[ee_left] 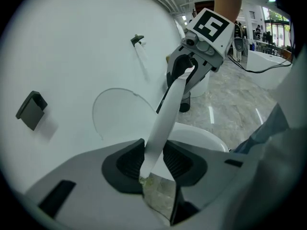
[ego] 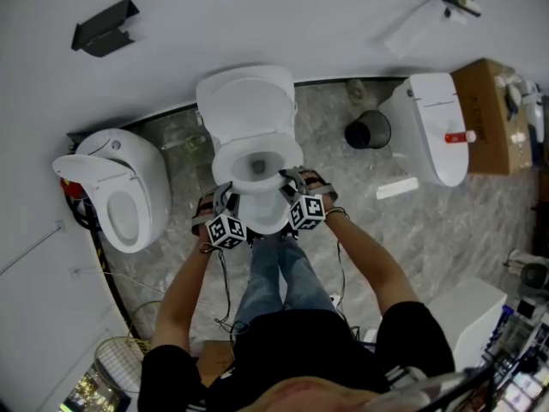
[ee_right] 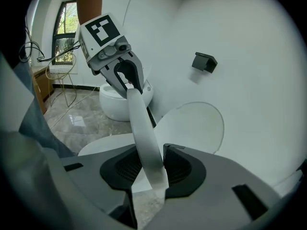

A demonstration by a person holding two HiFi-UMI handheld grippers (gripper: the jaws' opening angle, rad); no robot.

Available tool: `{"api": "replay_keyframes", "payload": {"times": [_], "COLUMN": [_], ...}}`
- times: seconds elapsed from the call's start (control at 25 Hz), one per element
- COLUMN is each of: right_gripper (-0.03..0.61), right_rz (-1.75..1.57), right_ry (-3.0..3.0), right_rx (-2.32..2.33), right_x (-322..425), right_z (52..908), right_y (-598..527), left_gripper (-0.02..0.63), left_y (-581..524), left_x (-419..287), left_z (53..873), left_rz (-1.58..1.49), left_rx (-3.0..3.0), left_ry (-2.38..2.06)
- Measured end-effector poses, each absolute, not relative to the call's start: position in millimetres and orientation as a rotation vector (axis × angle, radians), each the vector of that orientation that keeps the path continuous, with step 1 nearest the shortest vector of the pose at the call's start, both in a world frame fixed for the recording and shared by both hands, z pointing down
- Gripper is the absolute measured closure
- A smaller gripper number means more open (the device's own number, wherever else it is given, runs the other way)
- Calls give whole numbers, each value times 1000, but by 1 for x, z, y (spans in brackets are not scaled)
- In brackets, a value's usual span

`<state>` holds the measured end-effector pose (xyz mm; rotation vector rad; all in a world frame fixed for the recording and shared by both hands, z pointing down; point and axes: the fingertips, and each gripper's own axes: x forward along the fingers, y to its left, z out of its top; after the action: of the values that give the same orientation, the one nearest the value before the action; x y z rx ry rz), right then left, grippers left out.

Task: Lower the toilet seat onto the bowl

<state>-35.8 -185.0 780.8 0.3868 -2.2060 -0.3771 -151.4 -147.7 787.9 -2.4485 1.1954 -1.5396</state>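
Note:
The white toilet (ego: pixel 276 154) stands against the wall with its lid (ego: pixel 247 101) upright. Its seat (ego: pixel 262 215) is tilted above the bowl's front, held between both grippers. My left gripper (ego: pixel 225 194) is shut on the seat's left side and my right gripper (ego: pixel 290 180) on its right side. In the left gripper view the seat (ee_left: pixel 165 119) runs edge-on as a white strip from my left gripper (ee_left: pixel 154 159) to the right gripper (ee_left: pixel 184 73), with the lid (ee_left: pixel 120 114) behind. In the right gripper view the seat (ee_right: pixel 141 128) runs from my right gripper (ee_right: pixel 151 164) to the left gripper (ee_right: pixel 127 78).
A second toilet (ego: pixel 116 191) stands at the left and a third (ego: pixel 433 127) at the right. A black bin (ego: pixel 369 130) sits between the middle and right toilets. A cardboard box (ego: pixel 493 114) is far right. A black holder (ego: pixel 103 28) hangs on the wall. The person's legs (ego: pixel 274 273) stand before the bowl.

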Motion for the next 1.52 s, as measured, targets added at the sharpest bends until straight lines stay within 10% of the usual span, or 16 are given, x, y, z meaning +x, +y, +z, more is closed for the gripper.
{"api": "replay_keyframes", "payload": {"times": [1.52], "right_gripper": [373], "right_rz": [-465], "right_ry": [-2008], "right_rx": [81], "right_x": [-8], "right_z": [896], "right_y": [-46], "left_gripper": [406], "left_y": [-26], "left_x": [-122], "left_z": [900], "left_rz": [-1766], "left_rx": [-2485], "left_ry": [739]}}
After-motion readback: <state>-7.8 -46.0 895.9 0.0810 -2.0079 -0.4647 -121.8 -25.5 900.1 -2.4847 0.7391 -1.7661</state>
